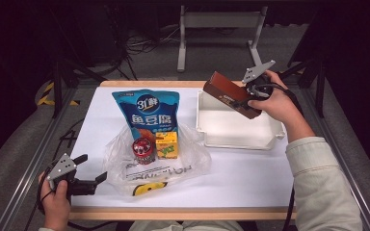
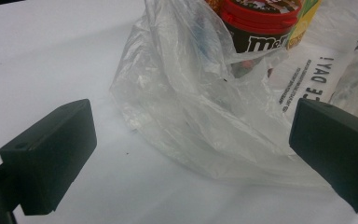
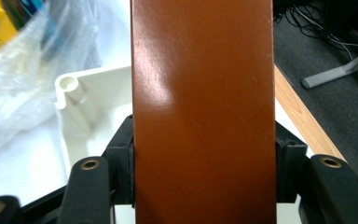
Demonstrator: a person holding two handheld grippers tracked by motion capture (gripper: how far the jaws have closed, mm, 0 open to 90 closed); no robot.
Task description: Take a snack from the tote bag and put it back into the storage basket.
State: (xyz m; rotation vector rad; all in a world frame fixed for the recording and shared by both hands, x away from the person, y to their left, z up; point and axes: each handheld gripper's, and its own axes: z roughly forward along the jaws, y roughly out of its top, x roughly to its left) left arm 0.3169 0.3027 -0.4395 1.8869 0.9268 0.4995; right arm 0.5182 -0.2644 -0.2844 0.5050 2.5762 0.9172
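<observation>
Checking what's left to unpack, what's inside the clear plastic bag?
Inside the clear plastic bag: a red-lidded candy jar, a yellow carton and a blue snack pouch. Anything beneath them stays hidden.

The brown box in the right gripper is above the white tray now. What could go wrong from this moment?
1. The brown box hangs tilted over the white tray, one end far out from the right gripper; it may swing or slip in the grip.
2. Lowered at this angle, its low corner could hit the tray's rim and push the tray.
3. The left gripper sits open near the plastic bag; a move could snag it.
</observation>
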